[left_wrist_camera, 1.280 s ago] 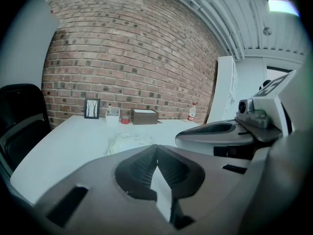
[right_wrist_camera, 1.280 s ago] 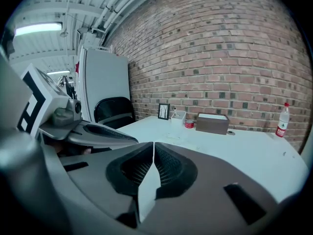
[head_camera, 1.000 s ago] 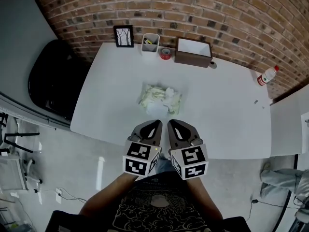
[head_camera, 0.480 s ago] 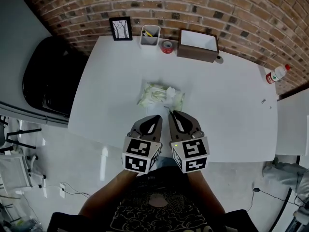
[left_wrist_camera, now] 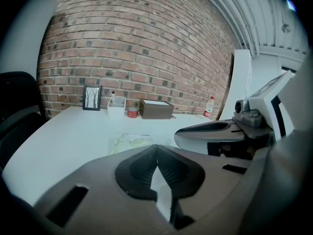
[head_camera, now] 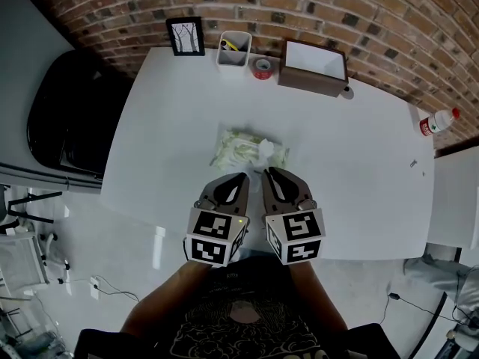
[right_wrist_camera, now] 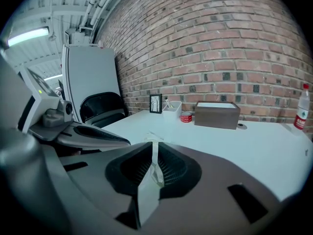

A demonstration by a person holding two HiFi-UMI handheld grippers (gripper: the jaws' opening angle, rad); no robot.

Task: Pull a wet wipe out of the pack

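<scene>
The wet wipe pack (head_camera: pixel 241 149), pale green and crinkled, lies flat in the middle of the white table (head_camera: pixel 359 178). A white wipe (head_camera: pixel 265 149) sticks up from its right part. My left gripper (head_camera: pixel 242 176) and right gripper (head_camera: pixel 267 172) are side by side just short of the pack's near edge, both pointing at it. Both are shut with the tips meeting, and I see nothing gripped between them. In the left gripper view the pack (left_wrist_camera: pixel 128 142) lies just beyond the shut jaws (left_wrist_camera: pixel 156 147). The right gripper (right_wrist_camera: pixel 155 143) almost hides the pack in its own view.
Along the back edge under the brick wall stand a framed picture (head_camera: pixel 185 36), a white pen cup (head_camera: pixel 233 48), a red tape roll (head_camera: pixel 261 68) and a brown box (head_camera: pixel 314 67). A bottle (head_camera: pixel 438 121) stands far right. A black chair (head_camera: pixel 63 118) sits left of the table.
Both grippers have moved forward together, from well short of the pack to just at its near edge. They stay shut. The pack has not moved.
</scene>
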